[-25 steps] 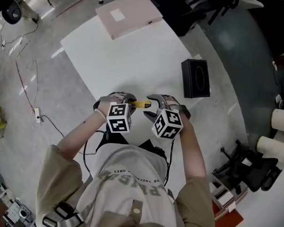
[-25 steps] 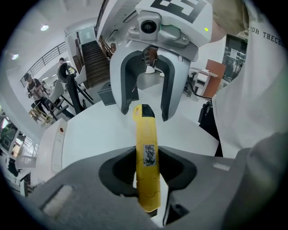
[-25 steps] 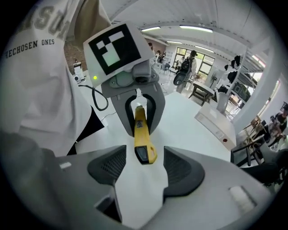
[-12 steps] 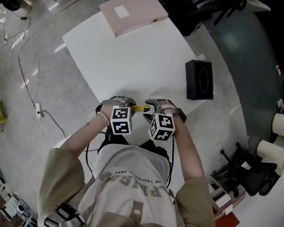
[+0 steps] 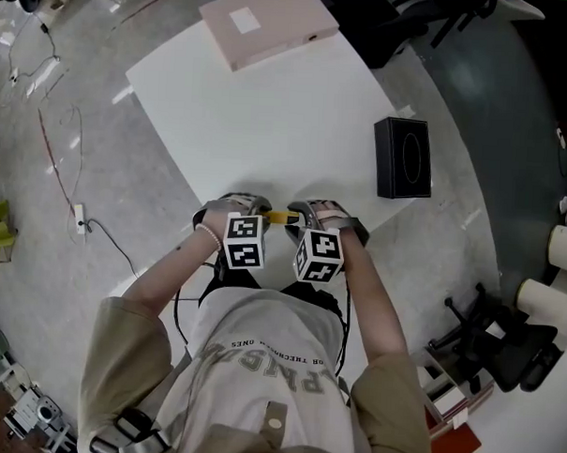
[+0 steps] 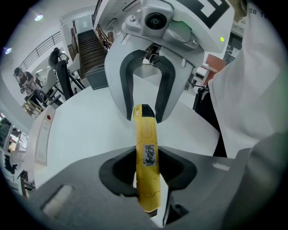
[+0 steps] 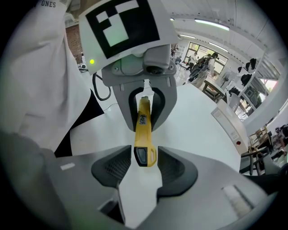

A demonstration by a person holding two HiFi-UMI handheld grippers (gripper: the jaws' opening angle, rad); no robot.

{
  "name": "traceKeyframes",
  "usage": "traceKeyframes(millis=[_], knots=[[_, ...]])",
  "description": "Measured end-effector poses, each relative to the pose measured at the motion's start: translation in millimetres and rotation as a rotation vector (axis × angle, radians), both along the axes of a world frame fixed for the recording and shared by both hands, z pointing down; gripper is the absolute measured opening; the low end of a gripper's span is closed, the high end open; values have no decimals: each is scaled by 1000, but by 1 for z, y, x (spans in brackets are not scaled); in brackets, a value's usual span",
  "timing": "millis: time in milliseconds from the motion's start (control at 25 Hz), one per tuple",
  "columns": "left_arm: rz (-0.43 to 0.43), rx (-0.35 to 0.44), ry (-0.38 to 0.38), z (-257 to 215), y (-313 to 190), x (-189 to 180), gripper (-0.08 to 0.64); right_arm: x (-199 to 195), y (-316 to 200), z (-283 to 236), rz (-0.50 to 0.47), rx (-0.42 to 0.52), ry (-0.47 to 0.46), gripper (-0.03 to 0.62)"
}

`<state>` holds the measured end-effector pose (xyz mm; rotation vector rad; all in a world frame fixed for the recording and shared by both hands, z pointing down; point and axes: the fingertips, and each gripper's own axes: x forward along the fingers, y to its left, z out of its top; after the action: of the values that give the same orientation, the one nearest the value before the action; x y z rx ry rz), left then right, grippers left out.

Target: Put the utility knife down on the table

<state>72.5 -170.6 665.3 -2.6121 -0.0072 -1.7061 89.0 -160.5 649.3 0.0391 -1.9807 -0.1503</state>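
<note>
The yellow utility knife (image 5: 282,216) hangs level between my two grippers, low over the near edge of the white table (image 5: 270,108). My left gripper (image 6: 150,170) is shut on the knife's yellow body (image 6: 147,157). My right gripper (image 7: 145,168) faces it from the other side. The knife's black-tipped end (image 7: 143,155) sits between the right jaws, which have just been closing and stand open, with a narrow gap on each side. In the head view the left gripper (image 5: 259,210) and the right gripper (image 5: 304,212) nearly meet.
A flat pink box (image 5: 267,23) lies at the table's far edge. A black box (image 5: 404,159) stands at its right edge. An office chair (image 5: 504,334) is on the floor at the right, and cables (image 5: 70,165) run at the left. The person's body is close behind the grippers.
Both grippers have sunk toward the table and drawn closer together. The right jaws have narrowed around the knife's end. The left grip on the knife is unchanged.
</note>
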Motion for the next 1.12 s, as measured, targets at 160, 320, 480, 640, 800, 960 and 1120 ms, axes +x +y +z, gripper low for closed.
traceKeyframes(millis=[160,320,480,640,800,960,1120], knots=[[-2,1,-7,3,3,-2,124,-3,0,3,0,29,-4,156],[0,4,-10,6,6,-4,124,-5,5,6,-8,33,-4,150],[-13,23,-2,8,8,-5,127,-6,7,6,-27,53,-2,149],[-20,31,8,11,9,-5,127,-6,8,8,-42,72,-17,147],[-11,42,3,12,11,-4,129,-6,11,8,-50,65,-27,146],[-8,37,1,15,13,-3,129,-4,14,10,-54,55,-27,146],[-7,27,-2,18,16,-2,130,-4,16,14,-55,40,-26,146]])
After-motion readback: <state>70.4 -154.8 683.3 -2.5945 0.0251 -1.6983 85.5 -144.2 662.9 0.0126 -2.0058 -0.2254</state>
